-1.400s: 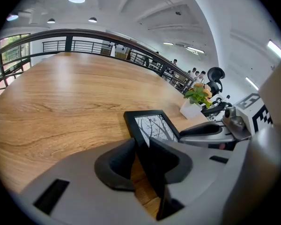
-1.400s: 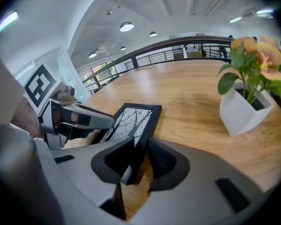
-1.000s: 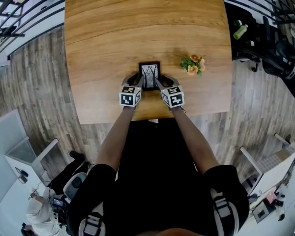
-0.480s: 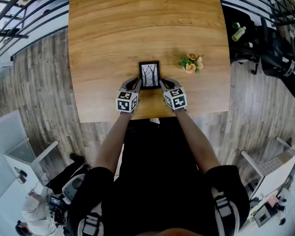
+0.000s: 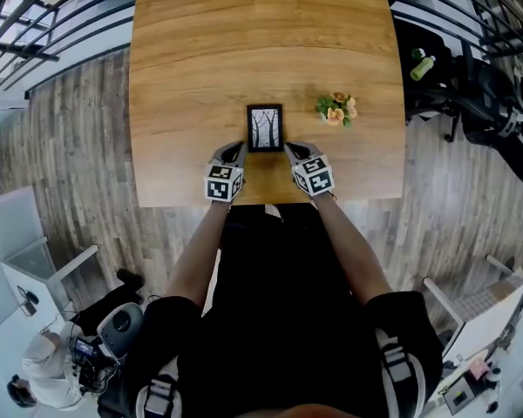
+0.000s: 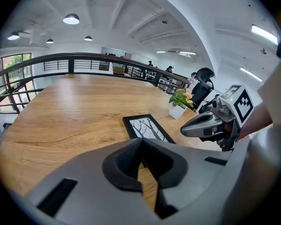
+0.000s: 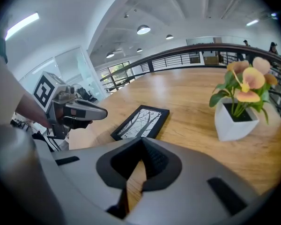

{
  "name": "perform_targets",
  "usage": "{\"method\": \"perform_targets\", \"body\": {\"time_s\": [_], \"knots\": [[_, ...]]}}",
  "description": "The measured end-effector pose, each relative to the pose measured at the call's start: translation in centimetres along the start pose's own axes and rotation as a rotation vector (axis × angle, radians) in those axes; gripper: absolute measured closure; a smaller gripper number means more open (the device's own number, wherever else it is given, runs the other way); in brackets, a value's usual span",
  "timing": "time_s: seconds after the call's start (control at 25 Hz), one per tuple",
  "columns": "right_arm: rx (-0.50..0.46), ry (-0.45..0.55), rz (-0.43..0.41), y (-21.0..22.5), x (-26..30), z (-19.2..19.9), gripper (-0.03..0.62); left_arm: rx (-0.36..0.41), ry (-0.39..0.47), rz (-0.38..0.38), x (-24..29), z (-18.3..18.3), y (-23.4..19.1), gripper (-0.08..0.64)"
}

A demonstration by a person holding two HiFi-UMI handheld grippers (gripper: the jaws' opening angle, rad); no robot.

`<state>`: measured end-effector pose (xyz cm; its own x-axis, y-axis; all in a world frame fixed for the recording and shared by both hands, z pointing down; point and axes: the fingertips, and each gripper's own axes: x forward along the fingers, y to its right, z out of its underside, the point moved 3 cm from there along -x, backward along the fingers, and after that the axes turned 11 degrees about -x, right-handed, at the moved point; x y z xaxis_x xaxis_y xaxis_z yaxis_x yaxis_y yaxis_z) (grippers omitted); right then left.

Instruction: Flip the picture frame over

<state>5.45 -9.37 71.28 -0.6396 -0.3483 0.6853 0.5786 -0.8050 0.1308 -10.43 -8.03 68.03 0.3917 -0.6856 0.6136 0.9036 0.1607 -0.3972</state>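
Head view: the picture frame (image 5: 265,128) lies face up at mid-frame on the table (image 5: 200,59), just above the left gripper (image 5: 236,150) and right gripper (image 5: 292,150), touching neither.

Left gripper view: its jaws have just clamped together on nothing.

Right gripper view: likewise clenched and empty. Prodded by closed tips, the flat frame could skid toward the plant (image 7: 241,104) at right.

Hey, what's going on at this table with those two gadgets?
A person at a wooden table has a hand-held gripper in each hand. A black picture frame lies flat in front of them, picture side up, with a small potted flower to its right. Neither gripper touches the frame: the left gripper and right gripper sit just short of its near corners, and their jaws have just closed on nothing.
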Motion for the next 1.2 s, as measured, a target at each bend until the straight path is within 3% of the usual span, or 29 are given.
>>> {"method": "perform_targets", "body": {"time_s": [0.24, 1.2], "knots": [[-0.044, 0.003, -0.009, 0.1, -1.3, 1.0, 0.584, -0.022, 0.019, -0.023, -1.2, 0.8, 0.9, 0.540], [-0.065, 0.022, -0.011, -0.6, -3.9, 2.8, 0.584, -0.017, 0.035, -0.069, -4.2, 3.3, 2.8, 0.540]]}}
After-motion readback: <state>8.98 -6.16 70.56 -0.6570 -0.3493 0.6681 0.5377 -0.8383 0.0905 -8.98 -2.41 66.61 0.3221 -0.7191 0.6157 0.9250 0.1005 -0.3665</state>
